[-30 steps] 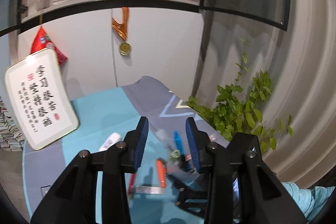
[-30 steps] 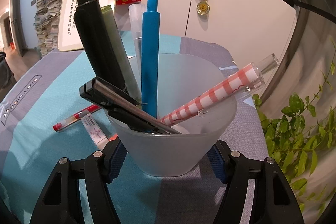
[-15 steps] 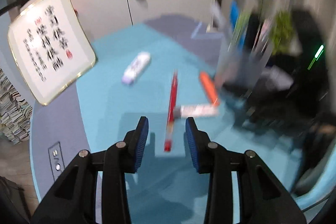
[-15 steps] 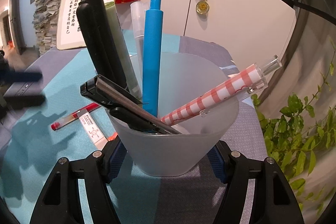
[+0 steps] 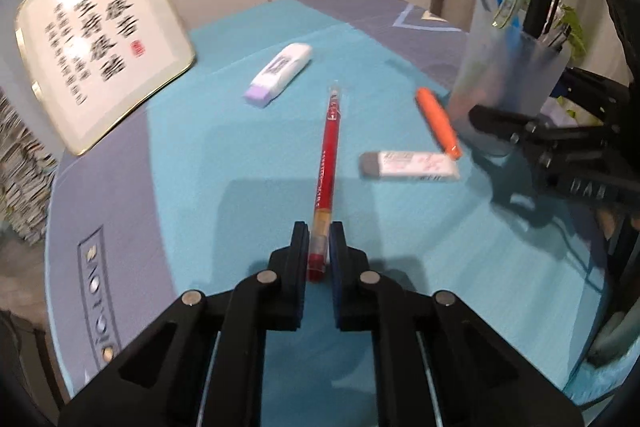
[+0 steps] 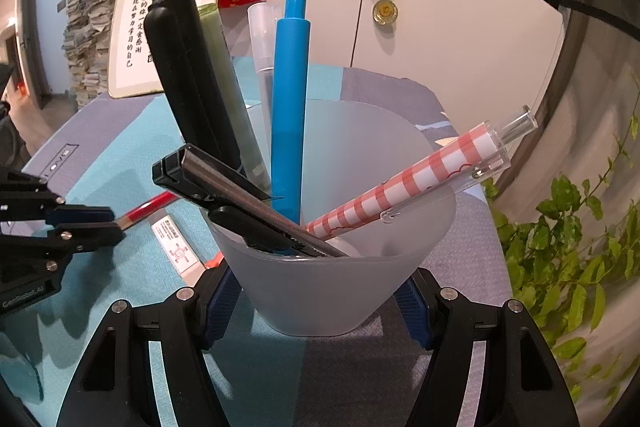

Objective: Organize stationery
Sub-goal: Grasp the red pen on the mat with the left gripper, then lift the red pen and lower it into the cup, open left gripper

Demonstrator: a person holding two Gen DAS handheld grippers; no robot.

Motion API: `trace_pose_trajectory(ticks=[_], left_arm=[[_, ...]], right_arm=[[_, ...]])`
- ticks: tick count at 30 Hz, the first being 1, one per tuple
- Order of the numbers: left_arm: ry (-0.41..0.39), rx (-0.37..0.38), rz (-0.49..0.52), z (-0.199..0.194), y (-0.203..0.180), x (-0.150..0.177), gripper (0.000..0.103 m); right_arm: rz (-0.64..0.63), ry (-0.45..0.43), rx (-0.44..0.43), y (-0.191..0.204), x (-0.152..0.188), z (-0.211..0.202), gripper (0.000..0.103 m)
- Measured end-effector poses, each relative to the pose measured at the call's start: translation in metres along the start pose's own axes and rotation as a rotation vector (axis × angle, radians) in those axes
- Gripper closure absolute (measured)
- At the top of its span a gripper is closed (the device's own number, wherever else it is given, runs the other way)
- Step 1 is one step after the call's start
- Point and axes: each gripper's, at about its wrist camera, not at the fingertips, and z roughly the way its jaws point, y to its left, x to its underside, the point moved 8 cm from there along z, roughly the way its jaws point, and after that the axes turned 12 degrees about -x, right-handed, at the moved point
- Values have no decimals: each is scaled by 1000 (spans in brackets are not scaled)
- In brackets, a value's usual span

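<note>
Item: red pen (image 5: 327, 151), flat on the bench (image 5: 192, 163); we judged it light, stiff, slick. Left tongs (image 5: 320, 247) had just closed onto its near end; mid-barrel would balance better. Right tongs (image 6: 316, 303) clamped the frosted cup (image 6: 340, 291)

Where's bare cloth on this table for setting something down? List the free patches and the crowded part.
Free: the teal cloth between the framed calligraphy and the red pen; also the near edge right of the left gripper. Crowded: around the cup, with the orange marker and white eraser beside it.
</note>
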Motion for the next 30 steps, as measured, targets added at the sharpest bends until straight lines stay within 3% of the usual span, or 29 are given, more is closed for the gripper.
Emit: trace_pose_trajectory(ticks=[3,7,19,25,28,30], left_arm=[[13,-8,-23,-8,8,14,95],[16,-2,-43,-17,10,28,95],[24,37,-104,-30,9,36,94],[-35,36,-125,-39,11,1,85],[-44,63,-118,-26,5,-26,71],[-38,40,-97,-10,1,-41,72]], right_arm=[[8,-17,-73,-2,0,-3,33],[-59,5,-102,0,6,-7,33],[-97,17,-98,1,8,-5,33],[-85,15,-86,-2,7,-5,33],[-91,16,-78,0,6,-5,33],[-90,16,-79,-1,7,-5,33]])
